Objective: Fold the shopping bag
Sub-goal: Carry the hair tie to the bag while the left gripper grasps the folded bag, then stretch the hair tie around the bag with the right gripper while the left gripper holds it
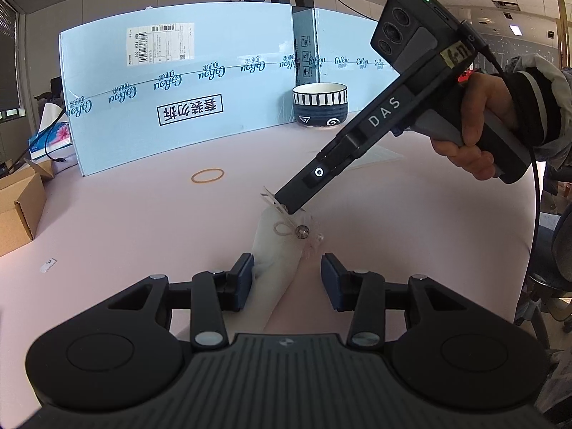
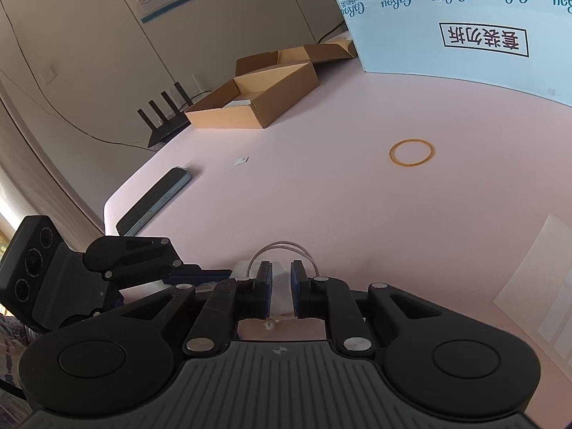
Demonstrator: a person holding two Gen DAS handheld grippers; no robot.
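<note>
The white, thin-fabric shopping bag (image 1: 275, 264), already gathered into a narrow rolled bundle, lies on the pale pink counter (image 1: 143, 221) between the two grippers, with a small elastic loop (image 1: 282, 229) and a round metal bead (image 1: 302, 232) at its far end. The left gripper (image 1: 286, 279) has its blue-padded fingers (image 1: 244, 279) spread to either side of the bundle; the left pad touches the fabric, the right stands clear, so nothing is clamped. The right gripper (image 2: 280, 287) comes in from the far end, its fingers nearly together with a strip of white fabric between them and the loop arching just ahead; whether the pads actually press on the fabric I cannot tell. The folding looks almost done, and the step in hand seems to be securing the roll with its loop. Next, probably, the left fingers must close to steady the bundle while the right draws the loop over the bead. A tan rubber band (image 2: 412, 152), a striped ceramic bowl (image 1: 320, 104) and a pale blue carton (image 1: 186, 85) sit further off.
</note>
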